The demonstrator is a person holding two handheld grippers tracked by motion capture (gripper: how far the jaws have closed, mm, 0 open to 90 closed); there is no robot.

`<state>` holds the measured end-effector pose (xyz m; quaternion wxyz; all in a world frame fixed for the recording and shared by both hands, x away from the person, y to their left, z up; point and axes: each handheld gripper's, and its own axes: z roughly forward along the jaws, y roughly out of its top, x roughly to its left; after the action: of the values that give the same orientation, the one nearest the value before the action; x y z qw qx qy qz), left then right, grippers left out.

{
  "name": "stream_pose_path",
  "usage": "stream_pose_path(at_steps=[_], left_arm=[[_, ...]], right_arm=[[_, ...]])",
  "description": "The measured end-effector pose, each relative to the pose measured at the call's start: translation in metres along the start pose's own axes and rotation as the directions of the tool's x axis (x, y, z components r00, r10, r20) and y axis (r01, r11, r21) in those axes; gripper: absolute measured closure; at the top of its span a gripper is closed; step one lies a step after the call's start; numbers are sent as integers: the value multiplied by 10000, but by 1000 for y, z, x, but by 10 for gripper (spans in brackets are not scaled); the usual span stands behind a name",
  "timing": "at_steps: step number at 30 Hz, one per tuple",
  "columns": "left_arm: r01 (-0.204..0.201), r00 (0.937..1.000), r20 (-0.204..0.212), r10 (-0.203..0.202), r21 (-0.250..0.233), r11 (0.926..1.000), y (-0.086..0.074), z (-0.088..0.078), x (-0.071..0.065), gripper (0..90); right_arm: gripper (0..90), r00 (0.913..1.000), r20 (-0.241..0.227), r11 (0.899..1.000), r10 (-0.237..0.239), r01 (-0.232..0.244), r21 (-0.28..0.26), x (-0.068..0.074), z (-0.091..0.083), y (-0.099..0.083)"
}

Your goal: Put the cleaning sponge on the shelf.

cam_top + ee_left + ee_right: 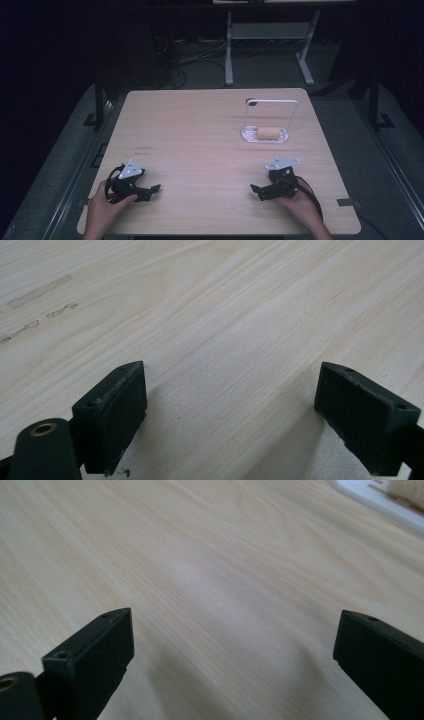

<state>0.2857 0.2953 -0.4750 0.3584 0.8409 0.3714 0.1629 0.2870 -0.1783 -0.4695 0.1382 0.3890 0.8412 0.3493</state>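
I find both claws, left claw [150, 192] and right claw [258, 192], spread wide and empty on the desk [200, 150], while the tan roll [268, 133], lying in its white rack [270, 120] far right, looks light and soft, best pinched mid-body.

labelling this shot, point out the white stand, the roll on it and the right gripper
white stand [294, 116], high view, on its right upright
roll [269, 133], high view, middle of its side
right gripper [261, 191], high view, midway between its open jaws

Dim high view, dark surroundings; soft gripper views.
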Motion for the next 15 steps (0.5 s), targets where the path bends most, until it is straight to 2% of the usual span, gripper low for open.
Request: stream_pose_path(at_steps=[15], left_arm=[[-2,10000,-3,2,2,10000,0,0,0,130]], right_arm=[[26,9998,-34,9998,-183,183,-8,7,7,-10]])
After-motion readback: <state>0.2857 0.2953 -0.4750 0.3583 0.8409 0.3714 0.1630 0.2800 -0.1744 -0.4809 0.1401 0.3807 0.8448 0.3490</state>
